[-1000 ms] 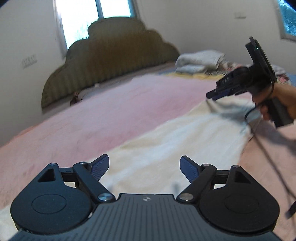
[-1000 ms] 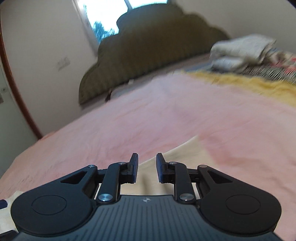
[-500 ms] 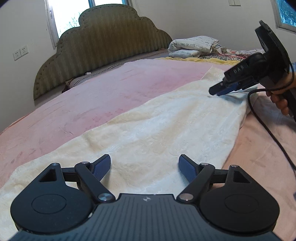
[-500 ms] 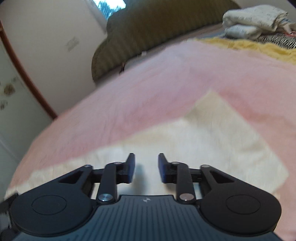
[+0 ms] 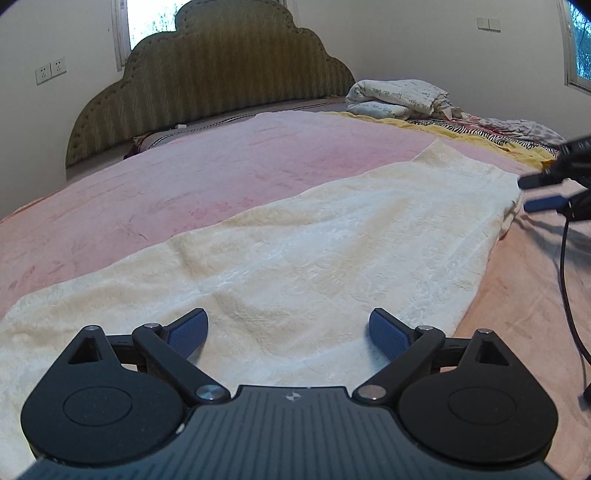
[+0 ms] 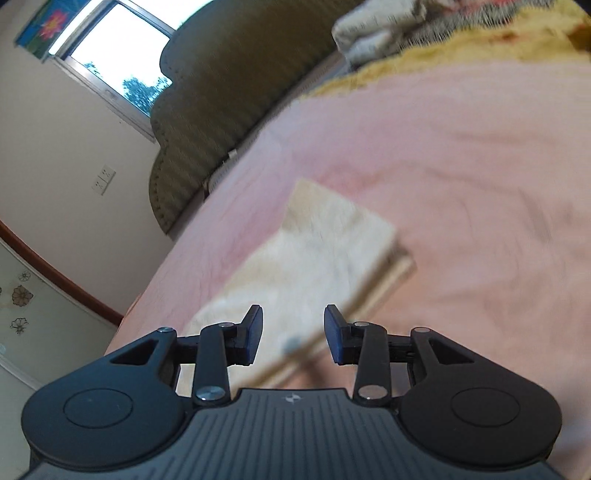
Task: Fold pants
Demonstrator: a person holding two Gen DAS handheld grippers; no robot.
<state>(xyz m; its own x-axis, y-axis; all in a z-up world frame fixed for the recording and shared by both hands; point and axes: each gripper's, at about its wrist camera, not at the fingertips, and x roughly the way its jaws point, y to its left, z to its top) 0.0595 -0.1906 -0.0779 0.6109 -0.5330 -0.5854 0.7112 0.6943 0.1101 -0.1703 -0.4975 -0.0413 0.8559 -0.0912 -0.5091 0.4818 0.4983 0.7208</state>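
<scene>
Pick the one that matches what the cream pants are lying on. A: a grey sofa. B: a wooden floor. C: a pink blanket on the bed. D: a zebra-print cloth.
C: in the left wrist view the cream pants are spread flat on the pink blanket covering the bed, with the zebra-print cloth farther off near the headboard.

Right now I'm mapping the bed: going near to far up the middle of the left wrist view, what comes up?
Left gripper → cream pants → pink blanket → headboard → window.
</scene>
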